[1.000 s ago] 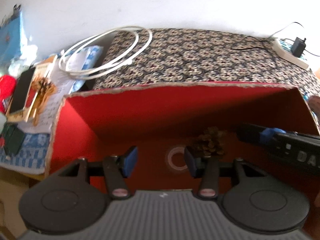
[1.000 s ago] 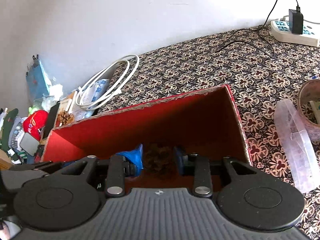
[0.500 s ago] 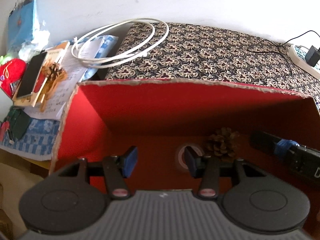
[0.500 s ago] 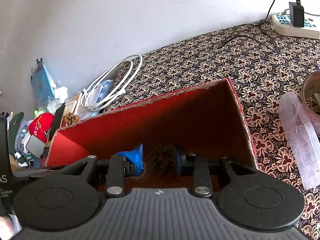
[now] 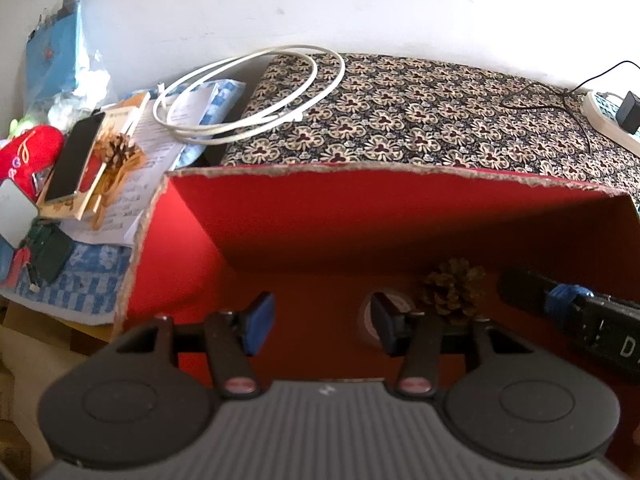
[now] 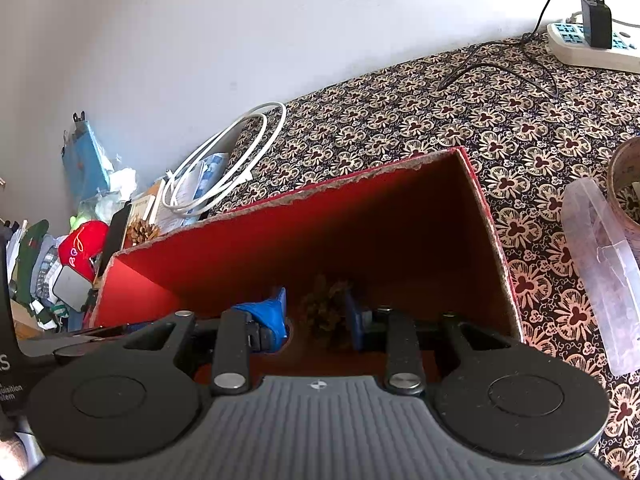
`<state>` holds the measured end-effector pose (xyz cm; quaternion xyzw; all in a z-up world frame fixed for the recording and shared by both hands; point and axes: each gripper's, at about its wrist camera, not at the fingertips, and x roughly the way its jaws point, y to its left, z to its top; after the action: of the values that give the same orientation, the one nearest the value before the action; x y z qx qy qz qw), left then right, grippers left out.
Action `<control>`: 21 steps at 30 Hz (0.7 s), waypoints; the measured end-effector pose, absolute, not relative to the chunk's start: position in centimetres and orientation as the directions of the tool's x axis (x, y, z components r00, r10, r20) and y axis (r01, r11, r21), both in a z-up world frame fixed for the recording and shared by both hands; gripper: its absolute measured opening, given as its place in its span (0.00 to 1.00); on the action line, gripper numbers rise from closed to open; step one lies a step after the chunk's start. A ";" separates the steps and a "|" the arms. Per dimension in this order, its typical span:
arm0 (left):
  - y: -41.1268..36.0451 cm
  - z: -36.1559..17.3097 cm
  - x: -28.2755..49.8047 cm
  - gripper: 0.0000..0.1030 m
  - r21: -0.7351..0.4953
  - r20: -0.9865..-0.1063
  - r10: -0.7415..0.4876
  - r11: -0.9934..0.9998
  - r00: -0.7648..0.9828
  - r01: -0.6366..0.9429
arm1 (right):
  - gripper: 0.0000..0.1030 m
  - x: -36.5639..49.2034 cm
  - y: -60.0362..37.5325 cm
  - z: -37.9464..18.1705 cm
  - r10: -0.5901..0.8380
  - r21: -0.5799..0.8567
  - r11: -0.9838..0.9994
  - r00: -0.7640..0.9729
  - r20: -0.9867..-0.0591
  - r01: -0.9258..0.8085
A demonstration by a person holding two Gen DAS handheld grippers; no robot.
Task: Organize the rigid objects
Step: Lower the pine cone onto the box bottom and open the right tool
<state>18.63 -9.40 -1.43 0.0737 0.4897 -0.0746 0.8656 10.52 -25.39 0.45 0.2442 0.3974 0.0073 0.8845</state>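
Note:
A red cardboard box stands open on the patterned cloth; it also shows in the right wrist view. A brown pine cone lies on its floor. My left gripper is open and empty above the box floor, left of the cone. My right gripper is inside the box with the pine cone between its blue pads, which stand apart around it. The right gripper also shows in the left wrist view, right of the cone. A second pine cone lies on the papers to the left.
A white coiled cable lies at the cloth's left end. A phone, red toy and papers clutter the left side. A power strip is far right. A clear plastic case and tape roll lie right of the box.
Both grippers have pulled back and up from the box. The right gripper's pads have spread slightly around the pine cone.

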 end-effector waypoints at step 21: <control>-9.7 -0.8 17.9 0.52 0.126 -0.814 0.008 0.979 0.580 0.162 | 0.12 10.6 -25.5 0.3 0.236 0.456 0.875 0.678 -0.697 0.165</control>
<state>17.87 -9.67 -0.81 0.0936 0.4561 -0.0435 0.8839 10.55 -25.45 0.30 0.2496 0.4009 0.0201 0.8812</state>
